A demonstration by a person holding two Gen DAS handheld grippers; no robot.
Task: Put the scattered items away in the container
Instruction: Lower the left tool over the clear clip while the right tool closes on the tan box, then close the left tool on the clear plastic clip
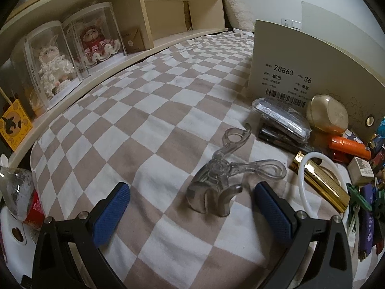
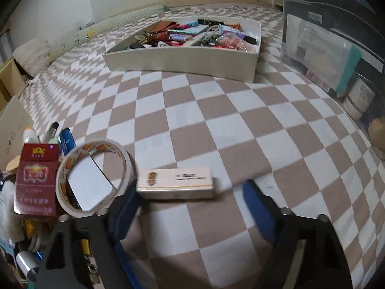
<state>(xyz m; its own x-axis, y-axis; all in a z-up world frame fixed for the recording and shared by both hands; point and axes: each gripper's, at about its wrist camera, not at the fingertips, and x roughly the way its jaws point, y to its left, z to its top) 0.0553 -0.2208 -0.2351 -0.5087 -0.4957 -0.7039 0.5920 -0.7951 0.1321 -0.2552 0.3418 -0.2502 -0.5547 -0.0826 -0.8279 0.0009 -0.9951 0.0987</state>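
Blue pads of the left tool (image 1: 192,207) are spread wide on each side of a clear curler (image 1: 223,175) lying on the bed (image 1: 149,110), likely so it can be picked up. No pinch is seen at the right tool (image 2: 190,207); its jaws are apart around a small box (image 2: 175,185), left pad touching. Far off, the tray (image 2: 182,62) is packed with small things.

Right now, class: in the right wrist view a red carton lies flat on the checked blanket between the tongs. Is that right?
Not quite. The right wrist view shows a cream carton, not red, flat on the checked blanket between the tongs.
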